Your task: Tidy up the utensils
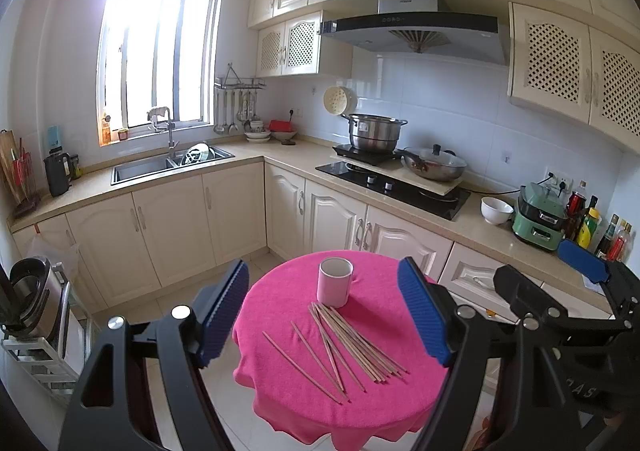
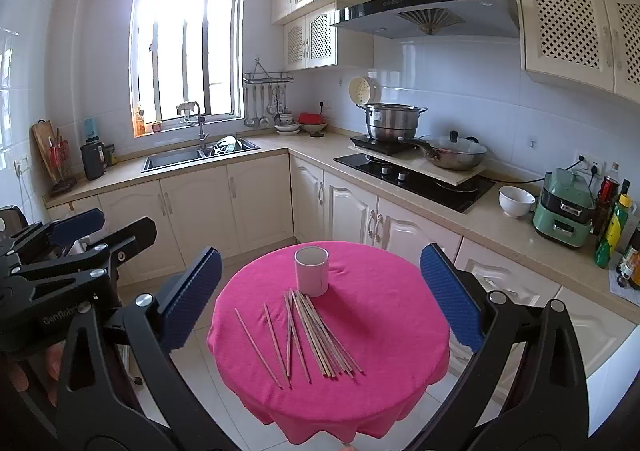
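Kitchen with cream cabinets (image 1: 168,235); round bench under pink cloth (image 1: 380,403). White cup (image 1: 335,281) upright on cloth; wooden chopsticks (image 1: 344,347) scattered just in front of cup. Left tongs (image 1: 322,321) and right tongs (image 2: 320,299) hovering short of cup, both spread wide, gripping nothing.

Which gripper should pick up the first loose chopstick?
Probably the left gripper: open, empty, and the stray chopsticks lie on its side of the pile. The right gripper is open too, but sits nearer the cup.
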The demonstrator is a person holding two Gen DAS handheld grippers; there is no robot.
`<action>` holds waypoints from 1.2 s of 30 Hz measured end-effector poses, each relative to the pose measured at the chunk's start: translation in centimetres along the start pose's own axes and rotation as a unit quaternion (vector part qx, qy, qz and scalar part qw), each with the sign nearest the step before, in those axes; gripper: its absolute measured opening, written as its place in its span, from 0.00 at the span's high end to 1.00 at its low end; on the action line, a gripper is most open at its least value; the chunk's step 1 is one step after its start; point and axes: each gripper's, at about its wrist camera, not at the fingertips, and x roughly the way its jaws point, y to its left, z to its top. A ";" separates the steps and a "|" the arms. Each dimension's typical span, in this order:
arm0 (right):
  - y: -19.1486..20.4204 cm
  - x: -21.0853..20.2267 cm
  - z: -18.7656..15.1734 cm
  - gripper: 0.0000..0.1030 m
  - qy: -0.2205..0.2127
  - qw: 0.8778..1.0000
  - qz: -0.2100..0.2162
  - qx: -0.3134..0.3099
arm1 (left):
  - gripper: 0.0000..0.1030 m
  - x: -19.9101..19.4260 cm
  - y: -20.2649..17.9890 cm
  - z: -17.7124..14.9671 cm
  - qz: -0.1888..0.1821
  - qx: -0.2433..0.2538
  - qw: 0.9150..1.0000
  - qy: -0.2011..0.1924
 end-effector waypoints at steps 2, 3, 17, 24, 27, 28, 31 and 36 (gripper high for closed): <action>0.0 0.1 0.0 0.06 0.000 1.000 0.000 0.001 | 0.27 0.0 0.0 0.0 0.000 0.000 1.000 -0.001; 0.1 0.1 0.0 0.06 0.001 1.000 0.000 0.001 | 0.27 0.0 0.0 0.0 0.000 0.000 1.000 -0.001; 0.7 1.1 -0.2 0.06 0.009 1.000 0.000 0.001 | 0.27 0.8 0.5 0.3 -0.001 -0.003 1.000 0.004; 0.9 1.4 -0.3 0.06 0.012 1.000 0.001 0.002 | 0.27 1.3 0.9 0.3 -0.003 -0.004 1.000 0.007; 1.0 1.5 -0.3 0.06 0.015 1.000 0.000 0.003 | 0.27 1.3 0.8 0.2 -0.002 -0.002 1.000 0.006; 1.0 1.5 -0.3 0.06 0.016 1.000 0.000 0.003 | 0.27 1.4 0.8 0.2 -0.003 -0.002 1.000 0.007; 1.2 1.7 -0.4 0.06 0.019 1.000 -0.001 0.005 | 0.27 1.6 0.9 0.1 -0.005 -0.003 1.000 0.010; 1.3 1.9 -0.3 0.06 0.025 1.000 -0.002 0.007 | 0.27 2.0 1.0 -0.1 -0.006 -0.004 1.000 0.014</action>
